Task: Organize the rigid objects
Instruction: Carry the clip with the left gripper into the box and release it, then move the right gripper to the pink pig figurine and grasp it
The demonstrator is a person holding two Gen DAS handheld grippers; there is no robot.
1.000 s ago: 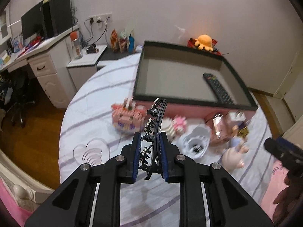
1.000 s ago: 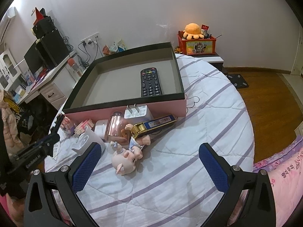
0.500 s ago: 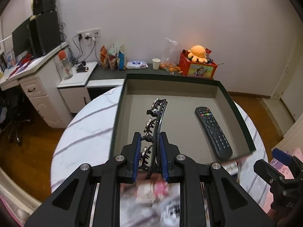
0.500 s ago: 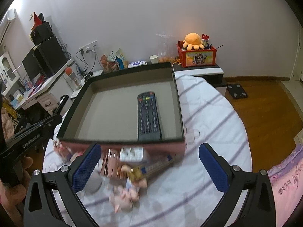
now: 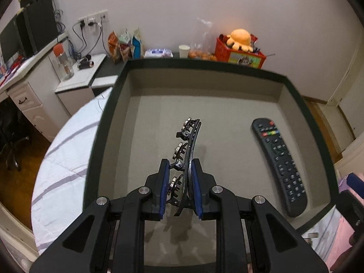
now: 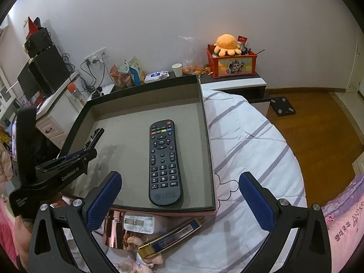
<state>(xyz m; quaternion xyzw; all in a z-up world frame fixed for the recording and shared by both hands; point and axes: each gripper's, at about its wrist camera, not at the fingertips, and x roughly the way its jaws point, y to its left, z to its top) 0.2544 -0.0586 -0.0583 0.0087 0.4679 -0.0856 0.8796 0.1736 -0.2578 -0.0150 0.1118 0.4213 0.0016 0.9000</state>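
Observation:
My left gripper is shut on a curved black hair clip with metal studs and holds it above the grey floor of the big dark-rimmed box. A black remote lies in the box at the right; it also shows in the right wrist view. My right gripper is open and empty over the box's near rim. The left gripper with the clip shows at the left in that view.
In front of the box on the striped quilt lie a rose-gold cup, a white plug adapter, a gold-and-blue trimmer and a pig figure. A red bin with an orange plush stands behind. A desk is at the left.
My left gripper has carried the hair clip from above the toys on the quilt forward over the box. The right gripper has moved up toward the box's near rim, still open.

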